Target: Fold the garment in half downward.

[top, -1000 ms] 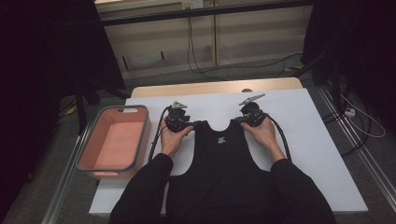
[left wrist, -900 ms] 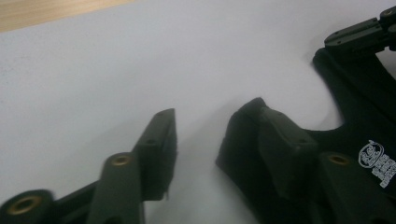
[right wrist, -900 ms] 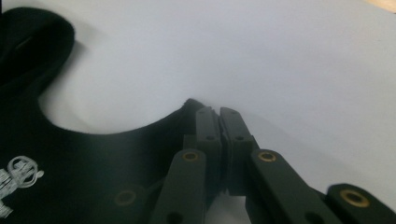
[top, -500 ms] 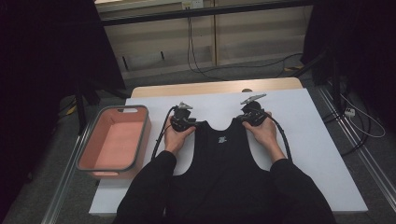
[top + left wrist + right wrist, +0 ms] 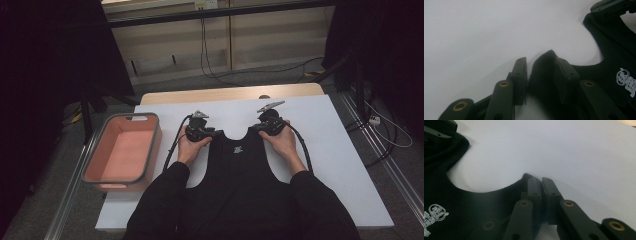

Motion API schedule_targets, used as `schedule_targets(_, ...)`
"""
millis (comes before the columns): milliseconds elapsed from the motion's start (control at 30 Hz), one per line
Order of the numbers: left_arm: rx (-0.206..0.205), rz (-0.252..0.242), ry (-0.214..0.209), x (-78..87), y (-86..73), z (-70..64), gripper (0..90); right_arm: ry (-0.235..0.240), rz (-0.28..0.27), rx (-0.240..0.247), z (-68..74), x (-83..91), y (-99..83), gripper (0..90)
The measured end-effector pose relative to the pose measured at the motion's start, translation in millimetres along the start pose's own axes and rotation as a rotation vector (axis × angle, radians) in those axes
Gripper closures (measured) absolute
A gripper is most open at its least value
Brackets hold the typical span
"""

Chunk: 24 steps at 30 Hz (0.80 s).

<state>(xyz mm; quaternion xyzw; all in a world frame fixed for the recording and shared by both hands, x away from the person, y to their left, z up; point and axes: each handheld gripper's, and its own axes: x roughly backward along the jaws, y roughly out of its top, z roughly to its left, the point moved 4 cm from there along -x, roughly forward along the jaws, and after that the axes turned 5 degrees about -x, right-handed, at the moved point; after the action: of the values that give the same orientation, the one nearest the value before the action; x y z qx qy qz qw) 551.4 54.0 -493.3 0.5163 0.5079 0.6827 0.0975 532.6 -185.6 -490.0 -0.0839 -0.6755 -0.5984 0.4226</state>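
With hands set side by side, each shoulder strap of the soft black vest (image 5: 239,165) is clamped by the left gripper (image 5: 204,132) and right gripper (image 5: 265,126).

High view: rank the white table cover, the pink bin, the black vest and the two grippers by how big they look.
1. white table cover
2. black vest, though the person's sleeves hide its lower part
3. pink bin
4. left gripper and right gripper: they look alike, so I won't rank them.
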Motion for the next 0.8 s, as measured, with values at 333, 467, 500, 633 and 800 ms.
schedule_targets(333, 0.01, 0.004, -0.031, 0.3, -1.0, 0.6, 68.7, 0.016, 0.003, -0.018, -2.4, -0.2, -1.2, 71.7)
schedule_targets(467, -0.005, 0.015, -0.007, -0.1, 0.3, -2.5, 68.8, 0.062, 0.011, -0.019, 0.5, 0.1, -1.6, 86.0)
schedule_targets(500, -0.008, 0.029, -0.002, 1.1, 0.3, -2.2, 72.8, 0.059, 0.014, -0.018, 0.8, 0.3, -1.3, 86.5)
schedule_targets(633, 0.03, 0.021, -0.017, 3.5, -1.4, 0.2, 84.8, 0.039, 0.007, -0.025, 0.4, 2.3, -1.0, 87.0)
schedule_targets(800, 0.069, -0.009, -0.002, 13.4, 2.8, 4.4, 87.7, 0.034, -0.032, -0.053, -4.9, 12.0, 3.8, 87.2)
